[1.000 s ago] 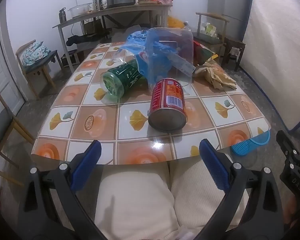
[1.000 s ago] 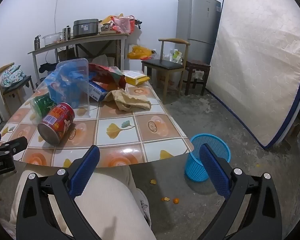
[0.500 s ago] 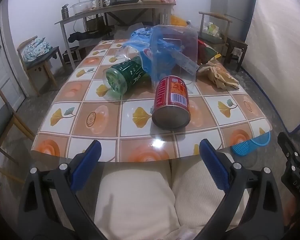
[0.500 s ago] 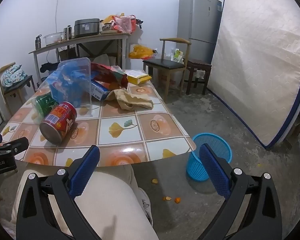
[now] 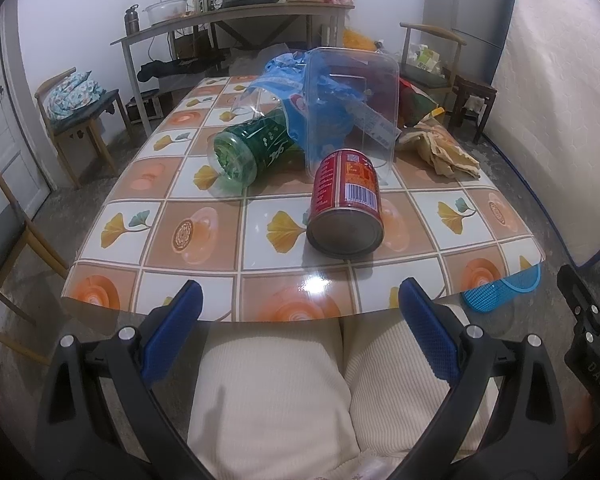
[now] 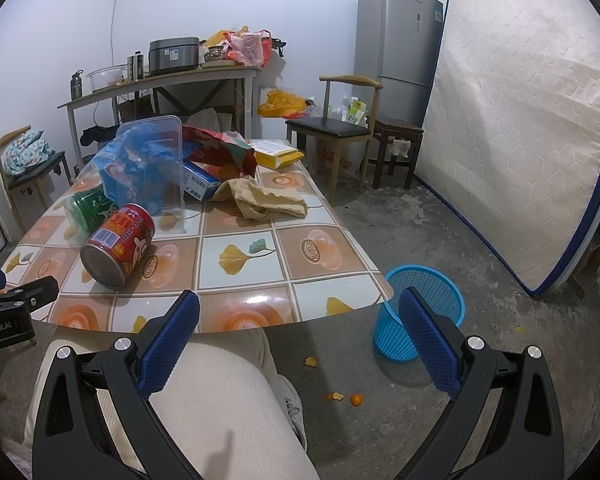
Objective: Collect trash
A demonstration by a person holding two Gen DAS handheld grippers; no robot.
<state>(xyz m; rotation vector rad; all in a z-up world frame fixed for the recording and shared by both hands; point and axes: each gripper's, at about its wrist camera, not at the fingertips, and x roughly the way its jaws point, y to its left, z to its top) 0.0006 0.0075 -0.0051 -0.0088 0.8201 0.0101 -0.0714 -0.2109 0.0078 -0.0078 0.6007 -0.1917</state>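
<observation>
A red can (image 5: 346,204) (image 6: 118,244) lies on its side on the tiled table (image 5: 204,232), its base toward me. Behind it rest a green plastic bottle (image 5: 256,148) (image 6: 90,208), a clear plastic tub (image 5: 352,104) (image 6: 160,160), blue bags (image 5: 284,76), a red wrapper (image 6: 224,152) and crumpled brown paper (image 5: 444,148) (image 6: 268,200). A blue mesh bin (image 6: 418,312) (image 5: 500,290) stands on the floor right of the table. My left gripper (image 5: 298,328) is open, short of the table's near edge, over a person's lap. My right gripper (image 6: 298,332) is open too, between table corner and bin.
A person's legs in cream trousers (image 5: 272,396) fill the space under both grippers. Wooden chairs (image 5: 80,120) stand left and a black-seated chair (image 6: 332,128) right. A mattress (image 6: 520,132) leans against the right wall beside a fridge (image 6: 396,48). Orange peel bits (image 6: 344,398) litter the floor.
Both views have shifted slightly, the table contents sitting a little nearer and lower in frame. Both grippers stay open and nothing on the table has moved.
</observation>
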